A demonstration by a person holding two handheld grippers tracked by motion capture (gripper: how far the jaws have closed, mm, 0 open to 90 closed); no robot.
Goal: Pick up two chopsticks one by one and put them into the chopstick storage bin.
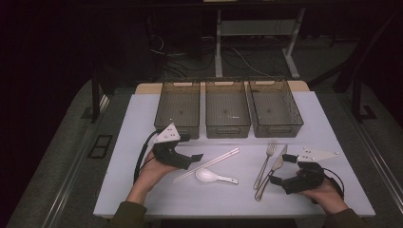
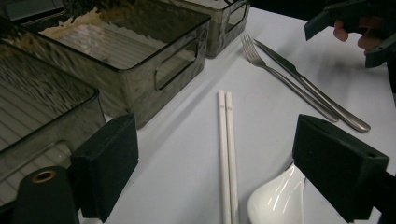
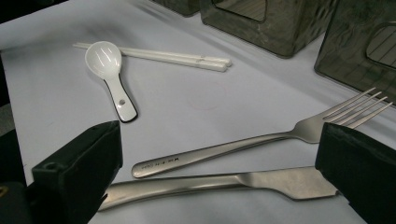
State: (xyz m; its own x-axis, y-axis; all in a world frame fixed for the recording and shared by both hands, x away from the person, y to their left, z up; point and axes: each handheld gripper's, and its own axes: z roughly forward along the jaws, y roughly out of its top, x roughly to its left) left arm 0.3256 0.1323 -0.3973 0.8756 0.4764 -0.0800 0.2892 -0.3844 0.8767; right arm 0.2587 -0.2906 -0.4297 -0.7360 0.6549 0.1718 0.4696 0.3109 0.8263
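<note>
A pair of white chopsticks (image 1: 206, 164) (image 2: 227, 154) (image 3: 163, 56) lies slanted on the white table, with a white ceramic spoon (image 1: 211, 176) (image 2: 278, 200) (image 3: 107, 70) just in front of it. To the right, a steel fork (image 1: 265, 166) (image 2: 285, 79) (image 3: 243, 147) and knife (image 1: 271, 173) (image 2: 313, 88) (image 3: 224, 184) lie side by side. My left gripper (image 1: 197, 156) (image 2: 215, 158) is open just over the near end of the chopsticks, touching nothing. My right gripper (image 1: 280, 170) (image 3: 219, 172) is open low over the fork and knife handles, gripping neither.
Three smoky clear bins stand in a row at the back of the table: left (image 1: 179, 127), middle (image 1: 227, 130), right (image 1: 278, 129). White tabletop (image 1: 142, 190) extends in front of the cutlery. Beyond the table are a dark floor, cables and desk legs.
</note>
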